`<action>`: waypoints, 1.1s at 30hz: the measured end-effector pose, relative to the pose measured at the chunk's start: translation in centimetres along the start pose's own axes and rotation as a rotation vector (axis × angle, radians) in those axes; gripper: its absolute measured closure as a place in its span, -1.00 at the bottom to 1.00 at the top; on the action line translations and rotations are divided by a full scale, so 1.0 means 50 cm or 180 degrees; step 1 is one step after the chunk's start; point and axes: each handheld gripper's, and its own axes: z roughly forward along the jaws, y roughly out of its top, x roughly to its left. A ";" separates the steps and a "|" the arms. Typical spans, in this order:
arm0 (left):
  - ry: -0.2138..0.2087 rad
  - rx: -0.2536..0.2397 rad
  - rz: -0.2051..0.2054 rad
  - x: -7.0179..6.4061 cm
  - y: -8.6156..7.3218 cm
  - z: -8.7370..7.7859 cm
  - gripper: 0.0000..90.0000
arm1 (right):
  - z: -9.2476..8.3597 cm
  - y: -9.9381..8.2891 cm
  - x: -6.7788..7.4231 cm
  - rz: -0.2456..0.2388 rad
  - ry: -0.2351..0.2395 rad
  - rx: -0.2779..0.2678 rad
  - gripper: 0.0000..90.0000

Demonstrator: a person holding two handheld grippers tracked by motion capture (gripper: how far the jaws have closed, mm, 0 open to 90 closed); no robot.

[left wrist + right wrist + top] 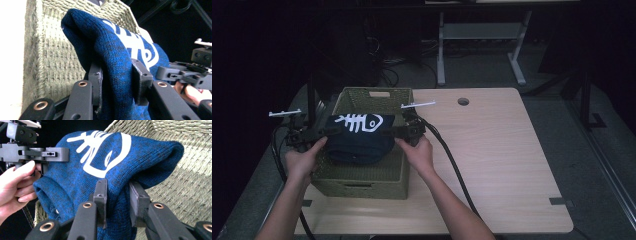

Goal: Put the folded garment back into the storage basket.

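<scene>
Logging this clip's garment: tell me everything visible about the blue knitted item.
The blue knitted garment looks like a folded dark-blue sweater of flecked knit, with a white fish-skeleton print on its upper face. It hangs bunched over the open woven basket, held up at both ends: the left tongs and the right tongs are each shut on a fold of the fabric. Whether its underside touches the basket cannot be told.
</scene>
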 end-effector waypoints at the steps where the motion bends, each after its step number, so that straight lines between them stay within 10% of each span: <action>1: 0.0015 0.0008 -0.0015 0.000 0.000 0.001 0.46 | 0.000 -0.001 0.000 -0.0007 -0.0007 0.0003 0.57; 33: 0.0351 -0.0225 0.0131 -0.009 0.013 -0.003 0.09 | -0.037 0.004 0.004 -0.0203 -0.0499 -0.0069 0.17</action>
